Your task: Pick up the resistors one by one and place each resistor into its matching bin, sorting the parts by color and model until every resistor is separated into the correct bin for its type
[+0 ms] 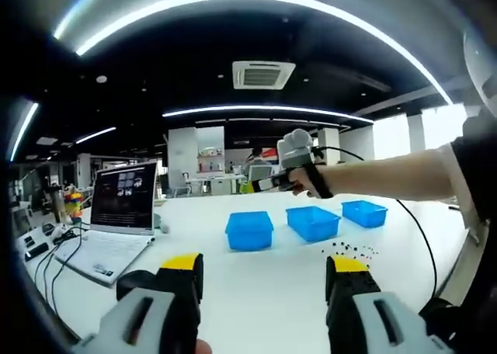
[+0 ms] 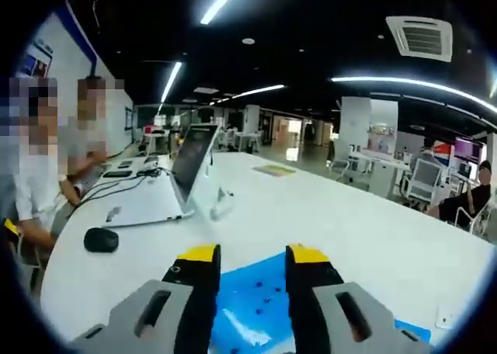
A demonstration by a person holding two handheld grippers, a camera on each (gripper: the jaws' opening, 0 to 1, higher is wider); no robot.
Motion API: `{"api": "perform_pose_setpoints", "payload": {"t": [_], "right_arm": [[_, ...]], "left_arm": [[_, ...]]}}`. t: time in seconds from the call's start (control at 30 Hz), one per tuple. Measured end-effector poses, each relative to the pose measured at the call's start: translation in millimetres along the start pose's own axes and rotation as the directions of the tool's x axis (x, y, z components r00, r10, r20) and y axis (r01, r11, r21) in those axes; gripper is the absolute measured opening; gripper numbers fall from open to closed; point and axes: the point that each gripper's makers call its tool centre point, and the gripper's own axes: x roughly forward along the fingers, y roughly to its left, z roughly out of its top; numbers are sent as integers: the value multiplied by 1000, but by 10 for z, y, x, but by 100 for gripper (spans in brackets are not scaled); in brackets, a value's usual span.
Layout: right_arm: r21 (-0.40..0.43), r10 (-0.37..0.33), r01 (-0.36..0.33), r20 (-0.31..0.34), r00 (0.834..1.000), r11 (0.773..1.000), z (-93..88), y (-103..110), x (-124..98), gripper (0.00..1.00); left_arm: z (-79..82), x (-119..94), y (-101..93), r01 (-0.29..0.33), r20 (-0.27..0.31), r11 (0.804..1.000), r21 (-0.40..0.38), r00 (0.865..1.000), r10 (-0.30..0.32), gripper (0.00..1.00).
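left claw (image 1: 264, 272) jaws wide | right claw (image 2: 250, 262) jaws parted, seemingly empty

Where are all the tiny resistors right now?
In the left gripper view, the loose resistors lie scattered on the white table, just in front of the three blue bins, nearest the middle and right ones, beyond the left gripper.

Left gripper view is looking level across the white table (image 1: 256, 292) from well back, bins at 12 o'clock. Right gripper view is hovering close over one blue bin (image 2: 252, 300), sharing the laptop (image 1: 116, 214) at 10 o'clock.
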Motion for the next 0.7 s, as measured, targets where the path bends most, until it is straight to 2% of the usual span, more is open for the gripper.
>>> {"api": "perform_pose_setpoints", "payload": {"t": [0.2, 0.37, 0.5, 0.57, 0.7], "right_arm": [[26, 27, -28, 25, 999, 999, 2, -10, -341, 39], [34, 43, -46, 63, 997, 998, -47, -3, -832, 40], [50, 30, -37, 128, 991, 998, -101, -22, -1395, 40], [63, 16, -26, 160, 987, 998, -169, -24, -1755, 40], [79, -12, -3, 181, 983, 997, -379, 1, -2364, 40]], "left_arm": [[-16, 48, -87, 36, 2, 999, -11, 999, -36, 65], [-9, 103, -217, 88, 6, 996, -14, 996, -88, 65], [9, 148, -316, 132, 13, 991, -21, 991, -132, 65], [17, 182, -374, 157, 14, 987, -24, 988, -157, 65], [39, 231, -466, 194, 22, 980, -36, 981, -193, 65]]}}
